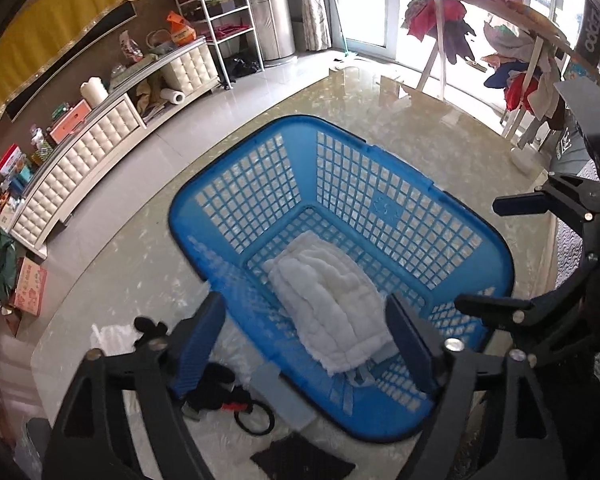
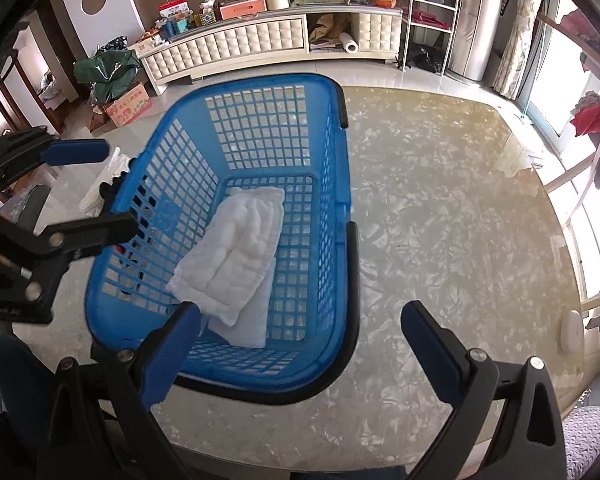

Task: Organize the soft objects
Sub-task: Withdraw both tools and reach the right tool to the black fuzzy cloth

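A blue plastic laundry basket (image 1: 380, 184) stands on a glossy marbled table. A folded white quilted cloth (image 1: 332, 300) lies on the basket's floor; it also shows in the right wrist view (image 2: 236, 256), inside the same basket (image 2: 260, 92). My left gripper (image 1: 304, 344) is open and empty, hovering over the basket's near rim above the cloth. My right gripper (image 2: 300, 344) is open and empty, above the basket's near rim; its left finger overlaps the cloth's corner in view. The left gripper also shows in the right wrist view (image 2: 96, 188) at the basket's left side.
Black soft items with a red tag and a black ring (image 1: 228, 400) lie on the table beside the basket, with a dark mat (image 1: 300, 460). A white cabinet (image 2: 260, 44) stands along the wall. A clothes rack with garments (image 1: 500, 40) is by the window.
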Motion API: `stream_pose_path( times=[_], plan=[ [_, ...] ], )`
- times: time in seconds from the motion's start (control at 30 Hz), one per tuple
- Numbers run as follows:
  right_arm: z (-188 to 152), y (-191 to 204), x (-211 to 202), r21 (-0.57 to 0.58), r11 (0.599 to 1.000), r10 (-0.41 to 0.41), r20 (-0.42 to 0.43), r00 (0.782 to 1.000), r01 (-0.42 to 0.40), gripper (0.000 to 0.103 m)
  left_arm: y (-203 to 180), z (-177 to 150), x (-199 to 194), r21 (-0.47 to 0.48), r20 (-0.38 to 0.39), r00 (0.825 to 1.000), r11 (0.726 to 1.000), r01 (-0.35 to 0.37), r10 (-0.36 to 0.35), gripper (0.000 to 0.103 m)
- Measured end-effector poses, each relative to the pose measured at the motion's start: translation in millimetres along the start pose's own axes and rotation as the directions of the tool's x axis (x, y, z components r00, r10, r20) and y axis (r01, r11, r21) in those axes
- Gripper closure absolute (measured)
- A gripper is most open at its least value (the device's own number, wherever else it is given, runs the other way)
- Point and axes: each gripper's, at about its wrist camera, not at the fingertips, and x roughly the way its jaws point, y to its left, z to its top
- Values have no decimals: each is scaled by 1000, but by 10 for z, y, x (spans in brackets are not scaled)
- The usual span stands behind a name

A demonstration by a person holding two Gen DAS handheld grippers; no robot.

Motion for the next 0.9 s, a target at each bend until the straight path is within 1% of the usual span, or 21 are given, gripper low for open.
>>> stream_pose_path(
  times=[0.1,0.2,0.4,0.43,0.53,0.73,0.8,0.9],
  plan=[
    [-17,97,-70,-12,1000,-1,10,1000,1,3,32,-87,-129,-10,-3,1000,1000,-14,14,21],
    [-25,190,-130,-20,1000,2,18,1000,-1,3,103,-199,-217,-32,-12,1000,999,-7,7,21],
    [-51,384,-222,-45,999,7,33,999,-6,3,215,-497,-459,-79,-12,999,996,-30,30,20],
    [-59,417,-230,-49,999,10,35,999,-8,3,230,-546,-501,-93,-14,999,995,-33,31,19],
    [-61,531,-235,-54,998,22,37,999,-20,3,313,-696,-597,-132,-21,999,990,-40,38,12],
    [-65,816,-223,-93,995,43,37,998,-40,3,439,-980,-741,-178,-28,998,982,-65,61,10],
    [-70,898,-220,-106,994,45,36,998,-41,3,469,-1056,-775,-191,-29,997,979,-73,68,0],
    [-75,1032,-196,-127,991,50,35,998,-45,3,513,-1198,-815,-212,-31,998,975,-66,61,0]
  ],
)
